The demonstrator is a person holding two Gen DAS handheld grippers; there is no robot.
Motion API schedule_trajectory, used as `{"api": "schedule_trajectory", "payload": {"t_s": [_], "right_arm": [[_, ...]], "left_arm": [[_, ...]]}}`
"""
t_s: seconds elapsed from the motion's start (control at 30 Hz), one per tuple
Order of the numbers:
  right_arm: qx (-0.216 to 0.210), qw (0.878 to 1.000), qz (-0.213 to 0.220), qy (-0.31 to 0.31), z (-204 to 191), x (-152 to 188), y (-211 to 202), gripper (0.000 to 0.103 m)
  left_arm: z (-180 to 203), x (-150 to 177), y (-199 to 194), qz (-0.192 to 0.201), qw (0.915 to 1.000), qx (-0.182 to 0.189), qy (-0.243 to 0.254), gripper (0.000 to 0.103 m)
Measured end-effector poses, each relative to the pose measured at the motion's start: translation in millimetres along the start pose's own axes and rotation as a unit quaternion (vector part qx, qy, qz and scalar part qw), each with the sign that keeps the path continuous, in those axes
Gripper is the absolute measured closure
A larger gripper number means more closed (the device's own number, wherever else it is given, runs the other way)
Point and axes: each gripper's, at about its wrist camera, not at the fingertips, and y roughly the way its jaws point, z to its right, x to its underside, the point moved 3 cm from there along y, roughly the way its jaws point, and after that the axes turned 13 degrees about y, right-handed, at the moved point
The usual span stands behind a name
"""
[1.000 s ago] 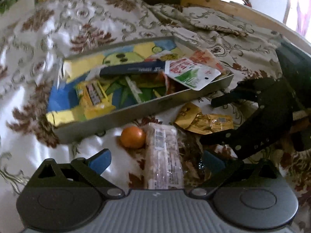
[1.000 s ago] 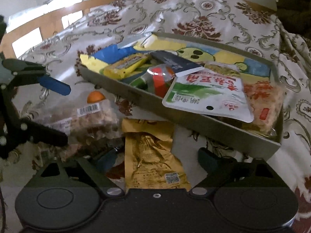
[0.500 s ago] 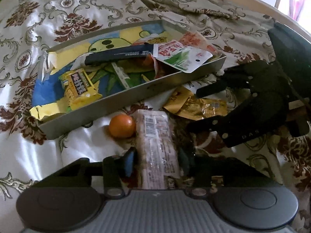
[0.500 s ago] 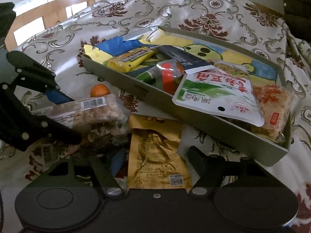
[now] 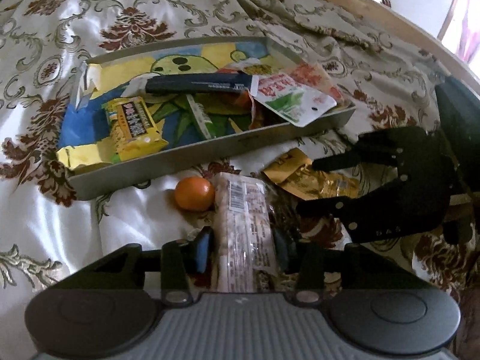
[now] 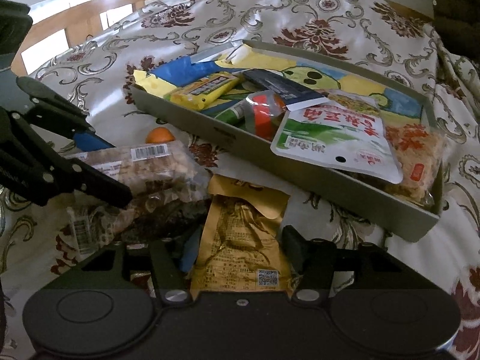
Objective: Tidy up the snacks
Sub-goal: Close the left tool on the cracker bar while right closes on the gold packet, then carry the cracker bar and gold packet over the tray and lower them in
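A grey tray (image 5: 210,153) (image 6: 345,198) with several snack packets lies on the patterned bedspread. In front of it lie a clear nut packet (image 5: 244,228) (image 6: 150,165), a gold packet (image 6: 243,240) (image 5: 312,177) and a small orange (image 5: 195,193) (image 6: 159,135). My left gripper (image 5: 243,249) is shut on the clear nut packet, a finger on each side. My right gripper (image 6: 240,249) is shut on the gold packet. Each gripper shows in the other's view, the right one (image 5: 306,186) and the left one (image 6: 108,171).
The tray holds a yellow bar (image 5: 132,126), a dark blue bar (image 5: 198,85), a white and green pouch (image 5: 294,99) and an orange cracker packet (image 6: 417,156). A wooden bed frame (image 6: 75,9) runs behind. Another dark packet (image 6: 168,213) lies beneath the nut packet.
Both grippers moved forward and closed: the left one onto the clear nut packet, the right one onto the gold packet. The nut packet has lifted slightly at the left gripper's end.
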Motion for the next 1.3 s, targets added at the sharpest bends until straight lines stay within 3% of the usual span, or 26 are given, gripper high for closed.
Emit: {"api": "schedule_trajectory", "payload": {"t_s": [0.23,0.33,0.43,0.67,0.87,1.03,1.3], "right_arm": [[0.006,1.0,-0.013,-0.004,-1.4,-3.2,11.3,0.032],[0.007,1.0,-0.018,-0.004,0.3,-4.5,11.6,0.042],[0.009,1.0,-0.017,-0.009,-0.9,-4.3,7.3,0.044],[0.009,1.0,0.001,0.01,1.6,0.3,-13.0,0.047],[0.002,0.999,0.008,0.039,5.6,6.8,-31.5,0.047],[-0.012,0.998,0.035,0.06,4.2,1.3,-51.0,0.047],[-0.026,0.994,0.074,0.073,-0.9,-14.2,-67.0,0.047]], "left_arm": [[7.0,0.9,5.5,-0.014,0.9996,-0.01,0.023,0.055],[8.7,-1.9,9.9,-0.029,0.999,-0.009,0.034,0.055],[8.7,-5.5,11.7,-0.039,0.9986,-0.006,0.035,0.056],[-12.1,0.4,5.5,-0.021,0.9954,0.061,-0.07,0.056],[-19.0,5.8,-2.5,-0.015,0.99,0.084,-0.112,0.056],[-27.9,7.1,-18.6,0.016,0.9823,0.102,-0.157,0.056],[-32.3,-3.8,-42.9,0.087,0.9801,0.093,-0.152,0.056]]}}
